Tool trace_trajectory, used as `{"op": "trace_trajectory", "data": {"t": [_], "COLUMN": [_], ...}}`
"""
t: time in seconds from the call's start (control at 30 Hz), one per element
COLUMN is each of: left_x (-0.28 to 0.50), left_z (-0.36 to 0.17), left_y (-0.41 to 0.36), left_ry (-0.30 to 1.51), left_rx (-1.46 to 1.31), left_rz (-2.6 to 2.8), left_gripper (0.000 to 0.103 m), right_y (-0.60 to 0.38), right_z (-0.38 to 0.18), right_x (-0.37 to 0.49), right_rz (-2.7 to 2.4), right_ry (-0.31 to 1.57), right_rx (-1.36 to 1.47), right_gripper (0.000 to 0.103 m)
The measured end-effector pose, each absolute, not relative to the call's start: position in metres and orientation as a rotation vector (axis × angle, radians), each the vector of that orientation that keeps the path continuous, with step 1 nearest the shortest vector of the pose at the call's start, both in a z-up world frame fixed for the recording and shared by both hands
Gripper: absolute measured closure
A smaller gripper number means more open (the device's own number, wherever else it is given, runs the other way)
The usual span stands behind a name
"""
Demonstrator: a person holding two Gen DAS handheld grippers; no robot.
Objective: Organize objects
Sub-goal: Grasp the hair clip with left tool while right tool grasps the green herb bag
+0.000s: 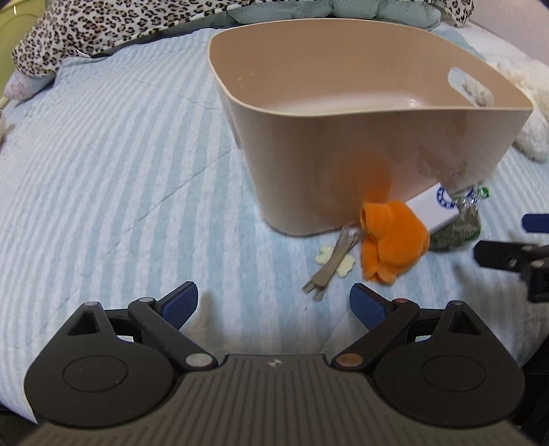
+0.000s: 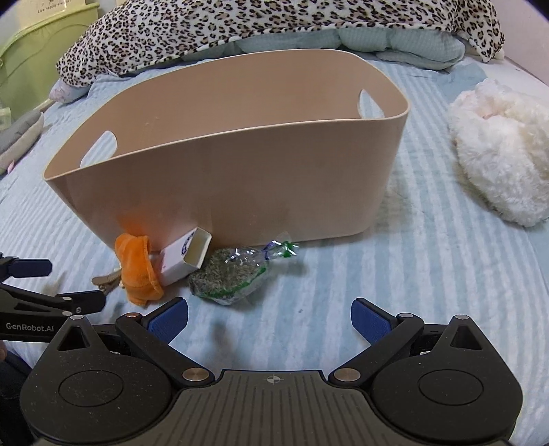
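Note:
A beige plastic bin [image 1: 370,144] with handle cut-outs stands on the striped bed; its floor looks bare. It also shows in the right wrist view [image 2: 240,178]. Against its near wall lie an orange cloth [image 1: 391,243] [image 2: 137,271], a white open box [image 1: 435,206] [image 2: 187,255], a clear bag of green-grey flakes [image 1: 459,226] [image 2: 233,274], grey hair clips [image 1: 329,260] [image 2: 106,279] and a pale flower-shaped piece [image 1: 345,269]. My left gripper [image 1: 274,302] is open and empty, short of the clips. My right gripper [image 2: 269,320] is open and empty, just short of the bag.
A leopard-print blanket [image 2: 240,27] and a pale green pillow [image 2: 394,44] lie behind the bin. A white fluffy plush [image 2: 501,154] sits to the right. A green container [image 2: 34,58] stands off the bed's far left. The light blue striped bedcover [image 1: 103,171] spreads left of the bin.

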State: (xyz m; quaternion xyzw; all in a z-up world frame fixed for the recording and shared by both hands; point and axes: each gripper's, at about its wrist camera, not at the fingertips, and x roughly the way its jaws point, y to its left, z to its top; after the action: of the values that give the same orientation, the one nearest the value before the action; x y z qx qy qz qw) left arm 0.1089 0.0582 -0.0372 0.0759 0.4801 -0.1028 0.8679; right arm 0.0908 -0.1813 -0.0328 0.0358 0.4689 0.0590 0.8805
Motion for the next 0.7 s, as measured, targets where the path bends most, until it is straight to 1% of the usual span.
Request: {"op": "trace_trajectory", "data": {"t": [0.27,0.43,0.53,0.63,0.67,0.7], "left_x": [0.124,0.124,0.126,0.121,0.119,0.117], "left_z": [-0.056,-0.062,-0.062,-0.061,-0.060,-0.059], "left_y": [0.054,0.049,0.051,0.048,0.047,0.046], "left_ry": [1.058,1.030,1.015,0.969,0.960,0.953], "left_rx": [0.153,0.194,0.174,0.201,0.212,0.218], "left_rz": [-0.241,-0.238,-0.240,-0.260,-0.271,-0.285], "left_gripper": [0.009,0.009,0.011,0.022,0.028,0.031], "right_y": [-0.179,-0.174,-0.171,-0.167,-0.166,-0.167], "right_z": [-0.044,-0.050,-0.052,-0.053,-0.053,-0.053], "right_x": [0.101,0.109,0.112,0.112,0.112,0.112], "right_rz": [0.118,0.131,0.138,0.155,0.158,0.160], "right_ry": [0.990,0.985,0.975,0.962,0.954,0.951], "right_rx": [0.118,0.098,0.086,0.041,0.033,0.031], "right_gripper": [0.001,0.006,0.013,0.023,0.032,0.040]}}
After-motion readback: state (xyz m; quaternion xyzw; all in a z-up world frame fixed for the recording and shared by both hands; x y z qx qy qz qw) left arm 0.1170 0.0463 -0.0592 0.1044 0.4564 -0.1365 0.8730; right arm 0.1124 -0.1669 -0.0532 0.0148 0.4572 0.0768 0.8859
